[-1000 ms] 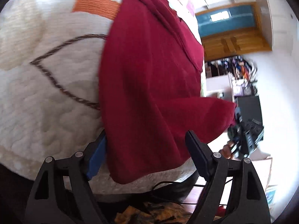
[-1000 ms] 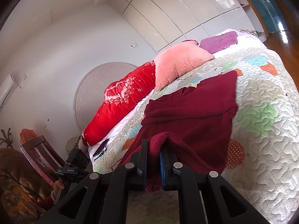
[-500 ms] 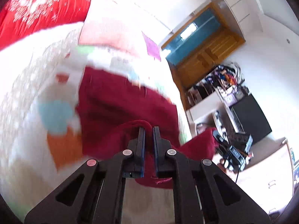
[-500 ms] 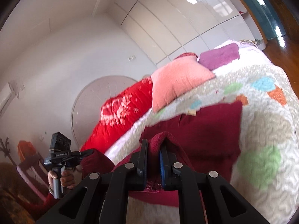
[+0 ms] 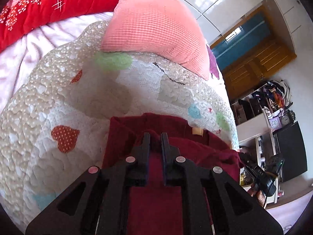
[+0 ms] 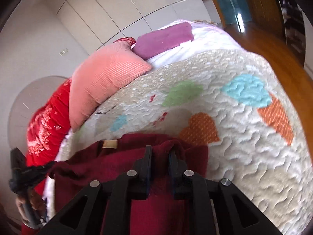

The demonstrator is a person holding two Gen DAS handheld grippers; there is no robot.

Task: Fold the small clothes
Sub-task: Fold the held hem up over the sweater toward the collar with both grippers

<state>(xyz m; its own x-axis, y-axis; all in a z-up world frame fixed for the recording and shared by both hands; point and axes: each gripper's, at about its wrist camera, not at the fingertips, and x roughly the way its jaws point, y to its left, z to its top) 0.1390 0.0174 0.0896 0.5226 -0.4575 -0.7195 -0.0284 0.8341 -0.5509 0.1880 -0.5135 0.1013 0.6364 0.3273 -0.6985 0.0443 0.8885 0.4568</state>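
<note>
a dark red garment [image 5: 156, 205] lies on a patchwork quilt [image 5: 58, 98] covering the bed, its tan neck label [image 5: 197, 131] on the side toward a pink pillow [image 5: 152, 23] at the head. the left gripper [image 5: 155, 137] pinches a fold of the garment, jaws beginning to part. the right gripper [image 6: 160, 149] has red cloth bunched between its jaws as they open. a purple cushion [image 6: 164, 39] sits beyond the pink pillow.
</note>
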